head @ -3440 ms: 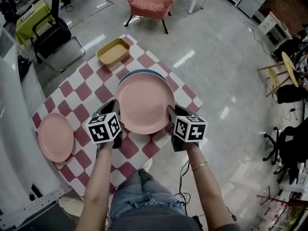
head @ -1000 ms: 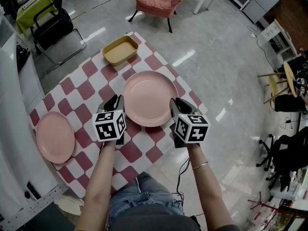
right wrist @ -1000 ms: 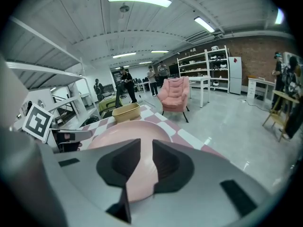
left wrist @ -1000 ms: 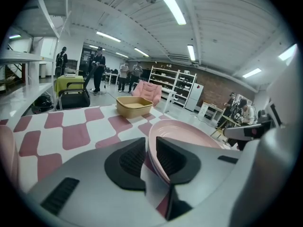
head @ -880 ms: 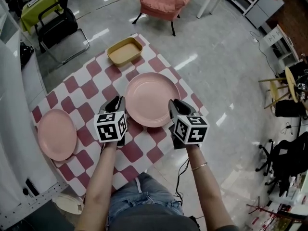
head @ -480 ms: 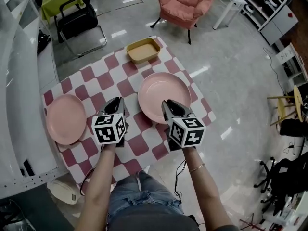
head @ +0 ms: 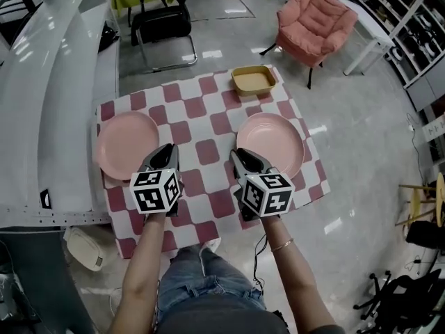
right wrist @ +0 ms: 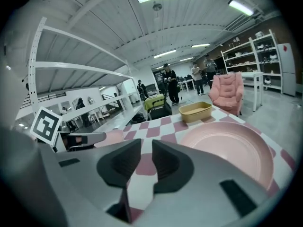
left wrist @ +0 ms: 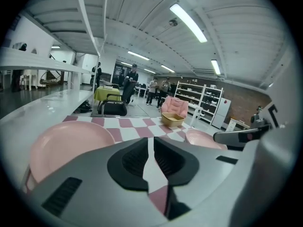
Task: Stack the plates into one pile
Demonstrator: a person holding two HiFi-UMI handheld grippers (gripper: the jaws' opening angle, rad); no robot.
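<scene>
Two pink plates lie apart on the red-and-white checked cloth (head: 208, 152). The left plate (head: 126, 153) (left wrist: 66, 143) is close to the left edge. The right plate (head: 270, 145) (right wrist: 232, 148) is near the right edge. My left gripper (head: 165, 152) (left wrist: 150, 143) hovers just right of the left plate. My right gripper (head: 243, 156) (right wrist: 147, 148) hovers just left of the right plate. Each pair of jaws shows a narrow gap with only cloth visible through it. Neither gripper holds or touches anything.
A tan tray (head: 254, 80) (right wrist: 196, 111) stands at the cloth's far edge. A white shelf frame (head: 49, 117) runs along the left. A black chair (head: 163, 23) and a pink armchair (head: 313, 23) stand on the floor beyond the table.
Both grippers have moved left from flanking the right plate. The left one now sits beside the left plate, the right one at the right plate's left edge. The view has swung left.
</scene>
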